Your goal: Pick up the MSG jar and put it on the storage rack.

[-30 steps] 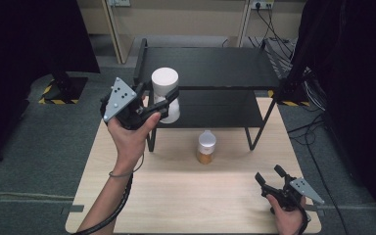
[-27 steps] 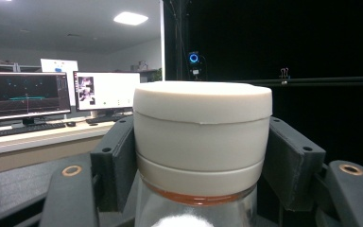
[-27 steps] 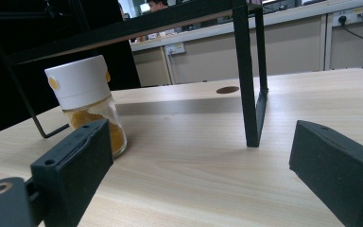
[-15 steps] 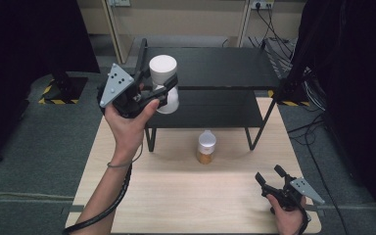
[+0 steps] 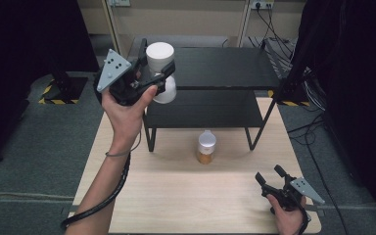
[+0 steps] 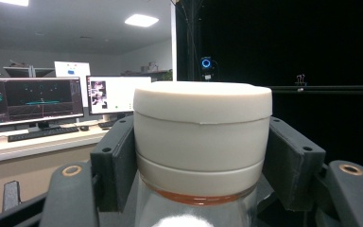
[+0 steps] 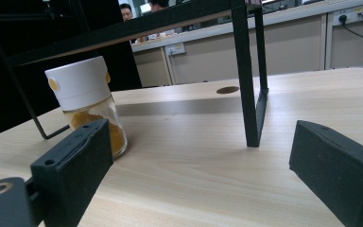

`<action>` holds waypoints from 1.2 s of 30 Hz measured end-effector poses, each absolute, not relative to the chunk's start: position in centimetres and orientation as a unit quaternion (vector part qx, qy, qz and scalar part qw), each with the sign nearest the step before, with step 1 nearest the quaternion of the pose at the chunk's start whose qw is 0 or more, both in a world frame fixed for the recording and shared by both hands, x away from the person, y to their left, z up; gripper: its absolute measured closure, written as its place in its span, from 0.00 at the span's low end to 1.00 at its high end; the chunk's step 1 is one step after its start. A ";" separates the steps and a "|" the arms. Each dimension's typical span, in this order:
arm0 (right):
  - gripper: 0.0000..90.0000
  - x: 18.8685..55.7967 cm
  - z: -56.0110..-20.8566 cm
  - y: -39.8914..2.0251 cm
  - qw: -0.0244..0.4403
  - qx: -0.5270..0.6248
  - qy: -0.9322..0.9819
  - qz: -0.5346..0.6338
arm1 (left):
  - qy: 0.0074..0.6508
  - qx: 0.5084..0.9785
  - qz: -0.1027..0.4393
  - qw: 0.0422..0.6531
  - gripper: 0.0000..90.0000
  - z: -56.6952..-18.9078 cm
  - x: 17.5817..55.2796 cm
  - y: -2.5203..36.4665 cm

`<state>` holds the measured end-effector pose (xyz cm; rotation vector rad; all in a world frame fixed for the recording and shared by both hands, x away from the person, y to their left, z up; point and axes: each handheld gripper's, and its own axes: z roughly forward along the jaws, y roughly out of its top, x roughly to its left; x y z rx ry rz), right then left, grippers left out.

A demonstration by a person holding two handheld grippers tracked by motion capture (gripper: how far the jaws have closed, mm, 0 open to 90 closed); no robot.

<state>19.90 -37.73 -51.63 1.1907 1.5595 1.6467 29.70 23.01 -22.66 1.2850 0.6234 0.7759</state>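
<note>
White-capped jar (image 5: 160, 71), clamped in the left hand-held gripper (image 5: 152, 78), has risen from level with the rack's (image 5: 225, 66) lower shelf to its top shelf's left corner, apparently bound for that shelf. Right hand-held gripper (image 5: 270, 177) rests open on the table (image 5: 186, 196).

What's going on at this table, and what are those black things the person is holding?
A person holds a hand-held gripper in each hand. The left gripper has its fingers clamped on the lid of a white-capped glass jar, held up in the air beside the black two-tier metal shelf. The right gripper rests open near the edge of the light wooden table. A second, smaller white-capped jar of orange contents stands on the table in front of the shelf.
</note>
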 end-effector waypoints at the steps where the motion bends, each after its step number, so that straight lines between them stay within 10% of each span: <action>1: 0.08 19.9 -51.6 -37.7 0.286 0.446 0.583 0.616 | 0.280 0.575 0.347 0.686 0.37 -22.6 29.8 23.0; 36: 0.08 19.9 -51.7 -37.8 0.285 0.443 0.584 0.617 | 0.306 0.578 0.377 0.656 0.37 -20.7 32.9 22.1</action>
